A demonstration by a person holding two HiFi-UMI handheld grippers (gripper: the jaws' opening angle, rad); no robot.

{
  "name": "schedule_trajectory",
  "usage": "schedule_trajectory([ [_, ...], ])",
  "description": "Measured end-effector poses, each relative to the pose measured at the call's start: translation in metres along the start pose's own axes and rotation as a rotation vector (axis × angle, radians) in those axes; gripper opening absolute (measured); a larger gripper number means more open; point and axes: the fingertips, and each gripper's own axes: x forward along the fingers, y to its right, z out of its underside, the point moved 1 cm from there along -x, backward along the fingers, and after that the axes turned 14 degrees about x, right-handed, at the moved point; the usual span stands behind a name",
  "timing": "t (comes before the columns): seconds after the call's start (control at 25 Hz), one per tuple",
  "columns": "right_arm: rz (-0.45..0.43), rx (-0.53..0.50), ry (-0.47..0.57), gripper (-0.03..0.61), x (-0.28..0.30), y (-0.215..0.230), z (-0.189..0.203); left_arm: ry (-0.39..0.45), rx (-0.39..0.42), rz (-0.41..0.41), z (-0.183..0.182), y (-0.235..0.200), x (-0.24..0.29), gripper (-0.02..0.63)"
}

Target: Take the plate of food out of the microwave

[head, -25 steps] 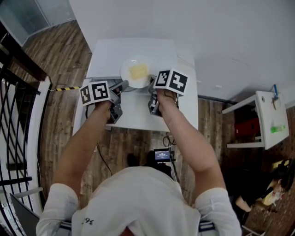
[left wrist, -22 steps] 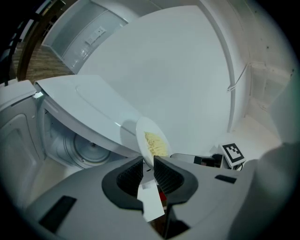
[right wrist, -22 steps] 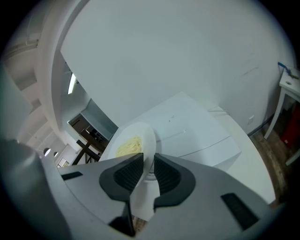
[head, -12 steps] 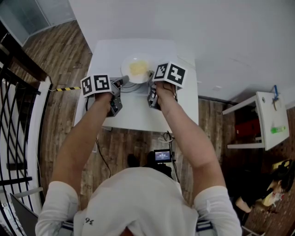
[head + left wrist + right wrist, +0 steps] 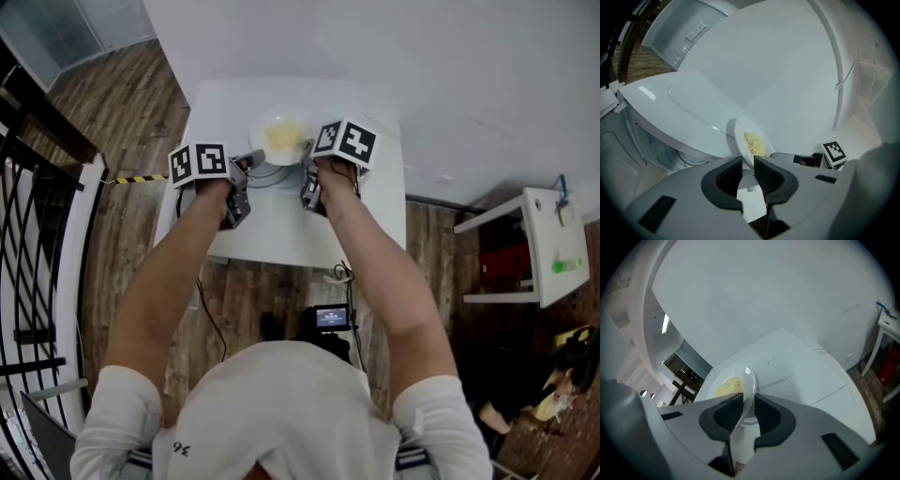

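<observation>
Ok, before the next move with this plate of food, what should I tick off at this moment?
1. Left gripper shut on the plate rim: ok.
2. Right gripper shut on the opposite rim: ok.
3. Food sits in the plate's middle, none seen spilled: ok.
4. Plate out of the microwave cavity: looks ok, since it shows in the open beside the microwave's top.
5. Plate held level: cannot tell, because the gripper views are rolled and the head view looks straight down.
6. Set-down spot on the table: cannot tell, because the arms cover part of it.
</observation>
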Motion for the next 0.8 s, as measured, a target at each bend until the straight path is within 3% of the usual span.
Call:
schedule_trajectory([
  [0.28, 0.015, 0.051, 0.011, 0.072, 0.009, -0.002, -0.011, -0.001, -0.047, 0.029, -0.007, -0.004, 0.006, 0.061],
  [0.52, 0.043, 0.039, 0.026, 0.072, 0.013, -0.001, -0.019, -0.019, -0.046, 0.061, -0.009, -0.003, 0.008, 0.063],
  [0.8, 0.075, 0.037, 0.056, 0.067, 0.016, -0.001, -0.032, 0.015, -0.057, 0.069, -0.016, -0.01, 0.001, 0.063],
])
